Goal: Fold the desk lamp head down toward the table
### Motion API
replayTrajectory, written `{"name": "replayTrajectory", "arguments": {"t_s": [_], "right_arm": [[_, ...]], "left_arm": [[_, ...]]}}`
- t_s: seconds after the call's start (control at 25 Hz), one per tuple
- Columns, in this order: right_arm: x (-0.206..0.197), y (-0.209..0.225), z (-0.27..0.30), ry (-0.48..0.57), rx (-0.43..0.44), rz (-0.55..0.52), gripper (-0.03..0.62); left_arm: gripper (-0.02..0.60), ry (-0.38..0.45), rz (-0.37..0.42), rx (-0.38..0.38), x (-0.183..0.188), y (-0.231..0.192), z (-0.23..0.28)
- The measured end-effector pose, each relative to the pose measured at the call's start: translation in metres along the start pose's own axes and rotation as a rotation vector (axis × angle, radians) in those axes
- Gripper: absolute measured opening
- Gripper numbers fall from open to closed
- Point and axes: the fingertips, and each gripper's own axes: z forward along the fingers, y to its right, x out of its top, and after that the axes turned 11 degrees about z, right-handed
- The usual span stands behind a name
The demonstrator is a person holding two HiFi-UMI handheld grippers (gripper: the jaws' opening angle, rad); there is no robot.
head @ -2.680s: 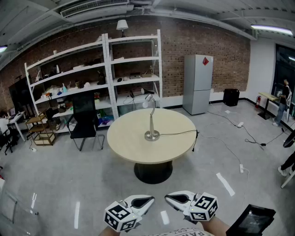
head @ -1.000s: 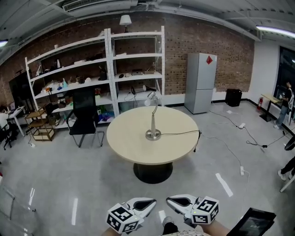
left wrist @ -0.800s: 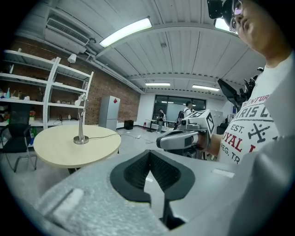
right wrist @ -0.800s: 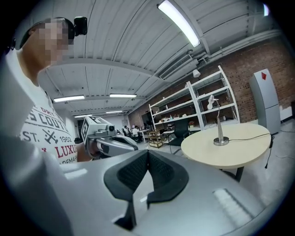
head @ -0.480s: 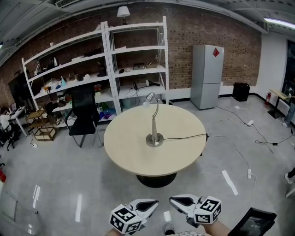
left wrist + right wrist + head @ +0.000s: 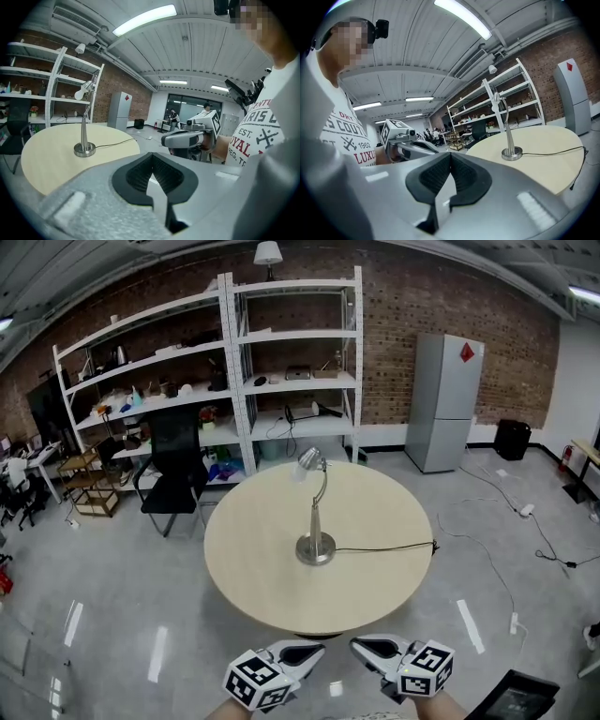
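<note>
Left gripper: jaws closed pad to pad, nothing between; held just off the near edge of the table, clear of it.
Right gripper: likewise closed and empty; just beside the left one, tips angled inward, also short of the table's near edge.
Lamp: upright near the table's centre, well apart from both grippers; round base flat on the tabletop, thin stem rising to a curved neck; head raised high above the table.
Cord: from the base across the tabletop to the table's right edge.
Chair: behind the table, to the left.
Shelves: beyond the table, along a brick wall.
Fridge: beyond the table, to the right.
</note>
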Motion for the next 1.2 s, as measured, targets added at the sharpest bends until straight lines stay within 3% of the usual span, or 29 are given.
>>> {"name": "replayTrajectory", "arguments": {"t_s": [0.24,0.56,0.8,1.2], "right_arm": [[0.013,0.036,0.006,-0.004,0.026,-0.014,0.006],[0.021,0.05,0.019,-0.004,0.048,-0.019,0.006],[0.018,0.071,0.037,-0.014,0.031,0.008,0.006],[0.05,0.131,0.098,0.001,-0.011,0.016,0.006]], "left_arm": [[0.0,-0.026,0.005,0.031,0.0,-0.021,0.026],[0.0,-0.026,-0.003,0.067,0.002,-0.045,0.025],[0.0,-0.039,-0.024,0.053,-0.009,-0.067,0.033],[0.0,-0.077,-0.077,0.011,-0.022,-0.159,0.062]]}}
